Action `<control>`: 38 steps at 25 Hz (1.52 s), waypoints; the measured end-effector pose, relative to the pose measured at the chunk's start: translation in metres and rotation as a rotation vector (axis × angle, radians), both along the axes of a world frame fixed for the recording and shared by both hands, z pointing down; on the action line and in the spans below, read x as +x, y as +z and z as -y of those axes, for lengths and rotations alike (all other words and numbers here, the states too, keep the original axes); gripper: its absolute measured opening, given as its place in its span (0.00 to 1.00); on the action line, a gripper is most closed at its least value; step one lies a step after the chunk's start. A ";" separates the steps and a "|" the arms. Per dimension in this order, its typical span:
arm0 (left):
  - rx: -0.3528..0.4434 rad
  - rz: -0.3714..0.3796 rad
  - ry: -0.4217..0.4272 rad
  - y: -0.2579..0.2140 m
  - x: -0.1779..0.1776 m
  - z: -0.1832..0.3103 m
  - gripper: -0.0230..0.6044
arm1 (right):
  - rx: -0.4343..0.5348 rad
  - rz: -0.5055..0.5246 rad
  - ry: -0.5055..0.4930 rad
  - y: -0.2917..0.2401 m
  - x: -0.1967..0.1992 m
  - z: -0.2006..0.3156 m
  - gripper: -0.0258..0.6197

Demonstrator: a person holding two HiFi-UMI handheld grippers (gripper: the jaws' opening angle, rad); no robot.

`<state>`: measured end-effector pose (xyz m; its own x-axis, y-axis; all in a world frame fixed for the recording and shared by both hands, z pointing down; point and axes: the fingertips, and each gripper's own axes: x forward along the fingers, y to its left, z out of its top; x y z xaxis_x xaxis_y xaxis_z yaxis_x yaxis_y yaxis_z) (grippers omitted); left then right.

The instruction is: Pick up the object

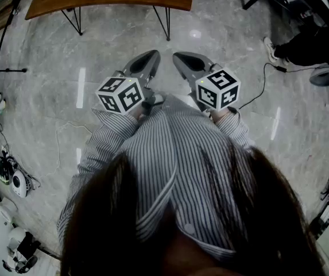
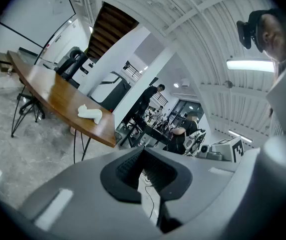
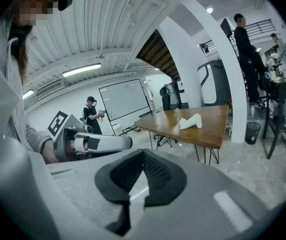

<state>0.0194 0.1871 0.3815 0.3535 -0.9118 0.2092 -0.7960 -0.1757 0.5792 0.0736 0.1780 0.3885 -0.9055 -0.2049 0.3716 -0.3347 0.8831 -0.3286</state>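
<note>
fingers of the left gripper pressed together, nothing between them; fingers of the right gripper likewise pressed together and empty. both grippers held side by side in front of a striped shirt, above the grey floor. the white object lies on the wooden bench, well apart from both grippers.

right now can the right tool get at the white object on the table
Probably not from here. The right tool sits shut by the torso, while the white object lies on the wooden table across the floor. Nothing blocks the way.
</note>
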 end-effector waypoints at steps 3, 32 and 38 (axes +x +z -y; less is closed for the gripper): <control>-0.008 -0.007 0.026 0.002 0.006 0.002 0.04 | -0.012 0.003 -0.008 0.002 0.000 -0.001 0.04; -0.001 -0.129 0.055 0.010 0.037 0.060 0.04 | -0.059 0.047 0.034 0.015 0.033 0.049 0.04; -0.013 -0.130 0.109 0.024 0.030 0.107 0.04 | -0.082 0.057 0.089 0.026 0.026 0.100 0.04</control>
<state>0.0489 0.0803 0.4059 0.4754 -0.8638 0.1668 -0.6908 -0.2491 0.6788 0.0991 0.0785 0.4149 -0.9052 -0.2564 0.3389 -0.3892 0.8202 -0.4193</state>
